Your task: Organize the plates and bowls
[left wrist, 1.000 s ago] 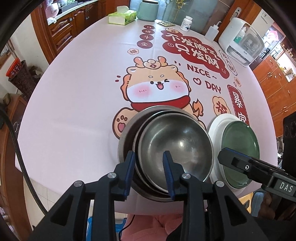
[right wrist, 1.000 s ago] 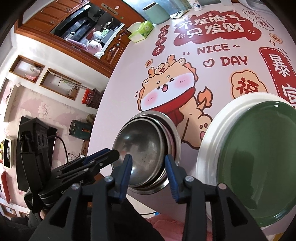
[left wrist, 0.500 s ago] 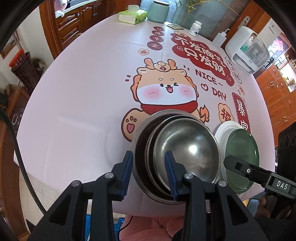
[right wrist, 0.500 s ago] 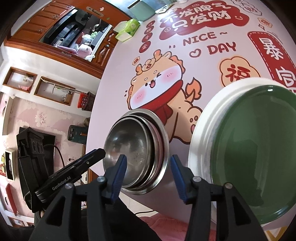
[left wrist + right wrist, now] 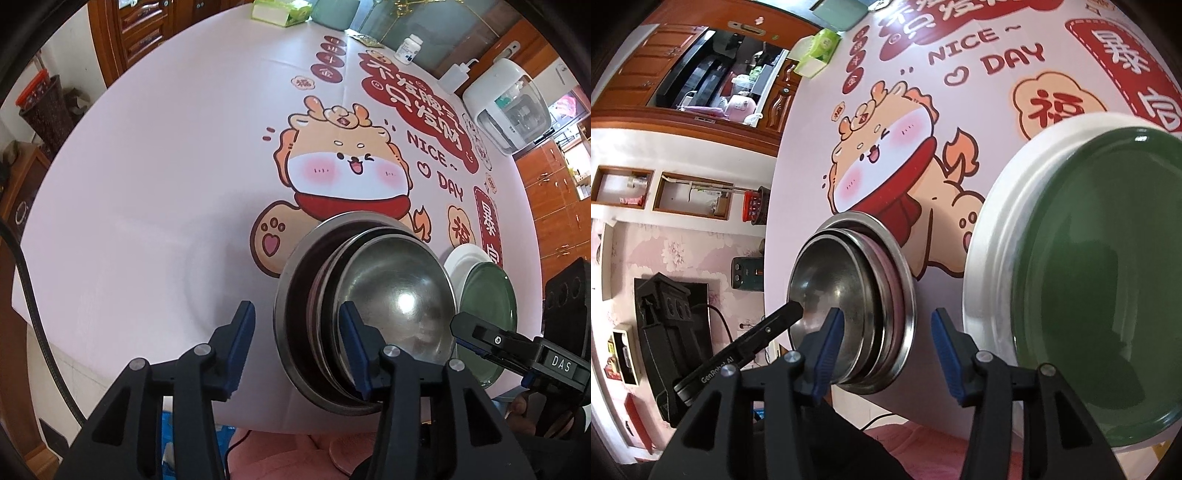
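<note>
Since they are thin polished steel, the nested bowls [image 5: 369,306] at the bench's [image 5: 147,184] near edge, beside the green plate [image 5: 1089,277], look light, stiff and slippery; pinch the rim. Left tongs [image 5: 297,345] have just widened astride that rim; right tongs [image 5: 886,350] gape empty.

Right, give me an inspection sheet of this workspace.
Surface: round table under a pink cartoon-print cloth.
Job's things: steel bowls nested near the front edge; beside them a green plate stacked on a white plate.
Clutter: tissue box, pill bottle, squeeze bottle, white appliance along the far edge.
Grippers: left claw has just been opening, straddling the bowls' rim, nothing pinched; right claw open, empty, between bowls and plates.
Cables: black cable hanging left of the table.
Surroundings: wooden cabinets, wall shelves.
</note>
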Demonstrator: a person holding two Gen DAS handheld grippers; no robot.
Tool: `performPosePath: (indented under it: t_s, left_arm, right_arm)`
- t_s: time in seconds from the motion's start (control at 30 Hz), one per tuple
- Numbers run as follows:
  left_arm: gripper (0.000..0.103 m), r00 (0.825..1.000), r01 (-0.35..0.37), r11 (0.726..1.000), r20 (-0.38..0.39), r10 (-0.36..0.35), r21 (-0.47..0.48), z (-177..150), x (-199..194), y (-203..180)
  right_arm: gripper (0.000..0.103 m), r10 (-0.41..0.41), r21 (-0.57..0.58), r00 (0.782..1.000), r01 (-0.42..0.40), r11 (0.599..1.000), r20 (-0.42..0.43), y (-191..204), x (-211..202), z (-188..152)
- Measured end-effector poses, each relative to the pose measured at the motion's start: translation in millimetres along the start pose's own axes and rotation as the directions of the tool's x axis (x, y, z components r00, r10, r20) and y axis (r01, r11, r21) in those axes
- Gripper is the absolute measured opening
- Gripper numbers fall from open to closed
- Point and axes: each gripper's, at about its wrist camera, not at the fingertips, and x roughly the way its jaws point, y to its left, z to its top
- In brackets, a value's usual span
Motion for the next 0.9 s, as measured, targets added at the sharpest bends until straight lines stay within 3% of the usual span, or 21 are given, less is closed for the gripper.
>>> performPosePath:
  t_s: [0.9]
  left_arm:
    - [0.046, 0.991, 0.033, 0.999, -0.127, -0.035, -0.019, 19, 40, -4]
  right_arm:
    - [0.049, 0.042, 0.091, 0.993, -0.032, 0.995, -0.109, -15, 26, 23]
